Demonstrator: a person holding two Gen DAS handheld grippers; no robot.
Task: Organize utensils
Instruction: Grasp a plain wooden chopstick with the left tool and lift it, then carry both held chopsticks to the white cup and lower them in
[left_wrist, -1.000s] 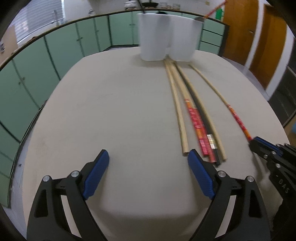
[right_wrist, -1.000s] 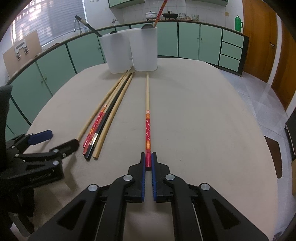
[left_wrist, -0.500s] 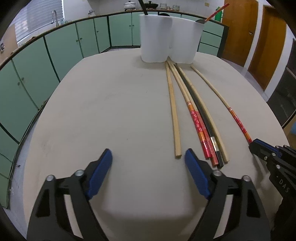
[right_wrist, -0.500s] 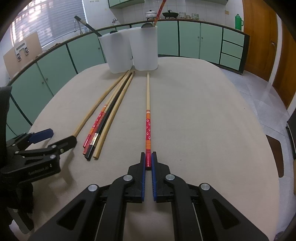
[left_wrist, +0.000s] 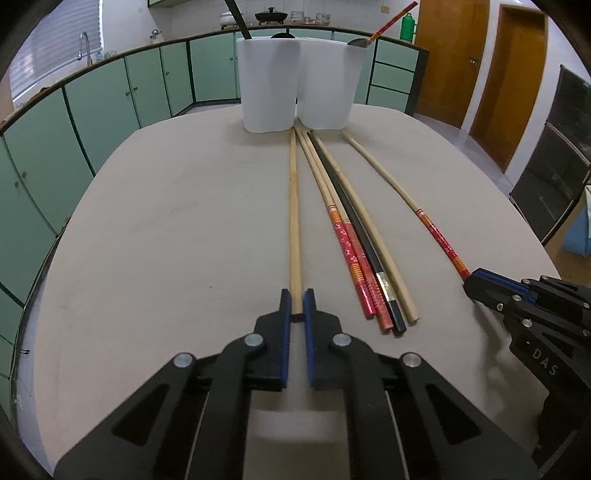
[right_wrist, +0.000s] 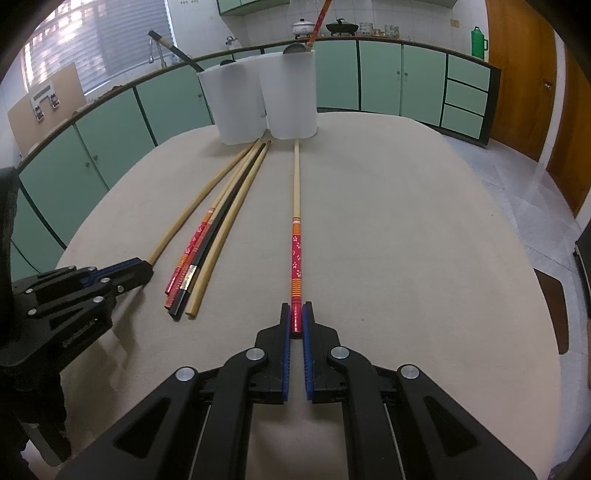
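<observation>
2 grippers pinch chopsticks lying on the table (left_wrist: 147, 221): the left gripper (left_wrist: 296, 304) has just clamped a plain stick (left_wrist: 294, 221), the right gripper (right_wrist: 296, 317) grips a red-patterned stick (right_wrist: 296, 251).

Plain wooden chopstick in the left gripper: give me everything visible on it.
The plain wooden chopstick is a long, pale, unpainted stick, straight and apparently undamaged. It lies flat on the beige table, apart from the chopstick bundle on its right. Its far tip ends near the base of the white holder. The left gripper, whose jaws have just been closing, is shut on its near end, blue pads pressing both sides.
</observation>
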